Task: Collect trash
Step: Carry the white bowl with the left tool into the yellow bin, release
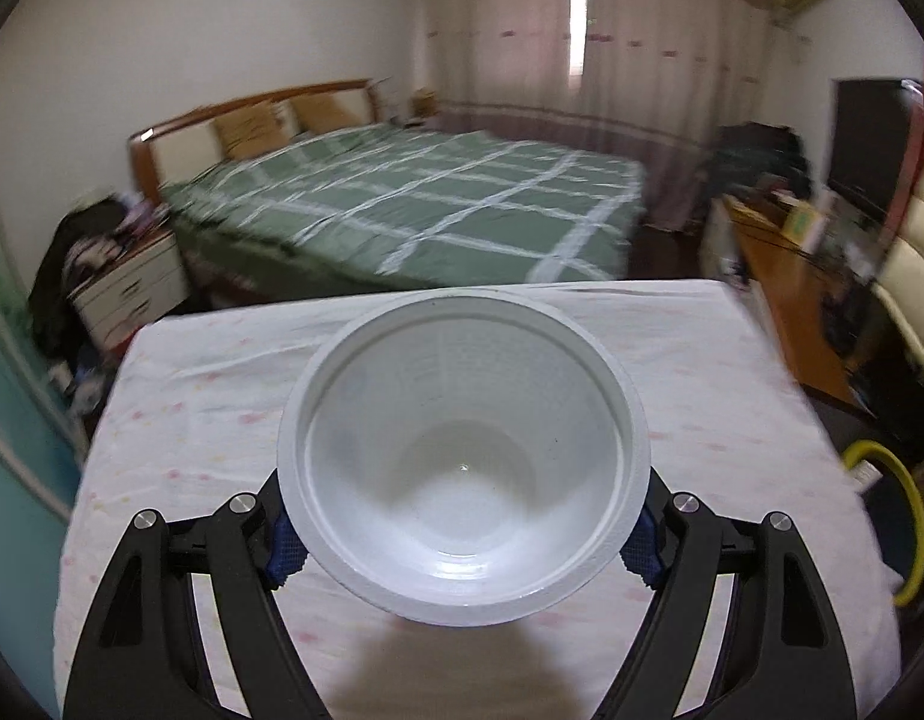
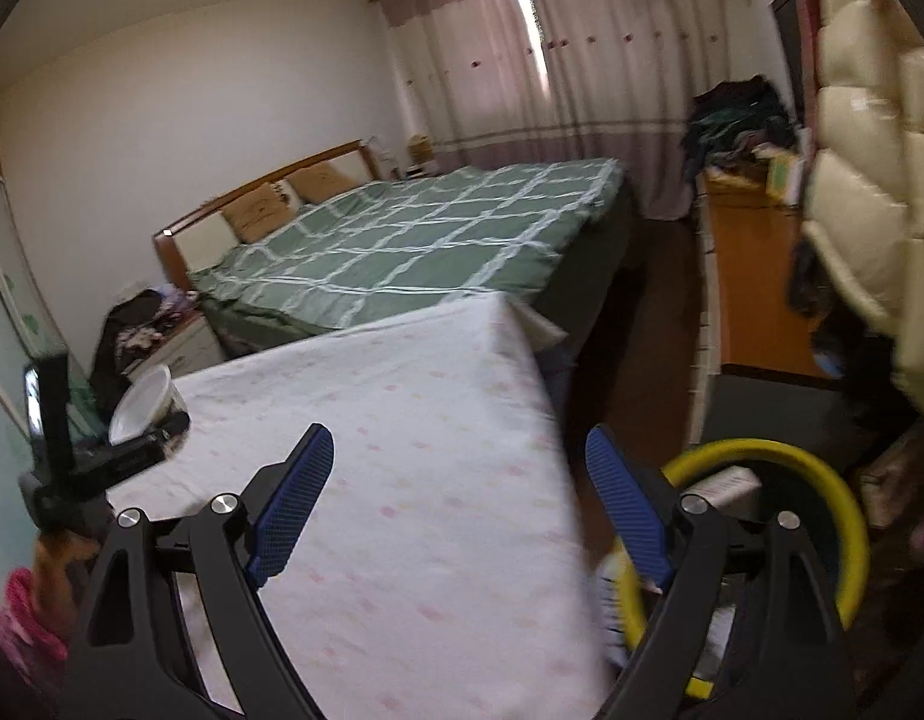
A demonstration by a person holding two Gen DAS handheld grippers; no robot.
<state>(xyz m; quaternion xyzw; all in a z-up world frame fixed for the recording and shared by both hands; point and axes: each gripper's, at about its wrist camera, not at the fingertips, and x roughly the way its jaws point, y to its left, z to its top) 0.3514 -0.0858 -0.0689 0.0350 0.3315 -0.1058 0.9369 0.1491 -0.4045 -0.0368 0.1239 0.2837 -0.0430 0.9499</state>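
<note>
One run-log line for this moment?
left gripper: shut on white bowl | right gripper: open, empty | bin: beside table

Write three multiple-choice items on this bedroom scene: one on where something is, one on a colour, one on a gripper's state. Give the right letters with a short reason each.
1. Where is the white plastic bowl?
A. On the bed
B. Between the left gripper's fingers, above the table
C. Inside the bin

2. What colour is the rim of the bin beside the table?
A. Yellow
B. Red
C. Grey

3. How does the right gripper stand?
A. Shut on a bowl
B. Shut on a cloth
C. Open, nothing between its fingers

Answers:
1 B, the blue pads press the bowl's sides.
2 A, the hoop at the bin's mouth is bright yellow.
3 C, only the tablecloth shows in the wide gap.
</note>
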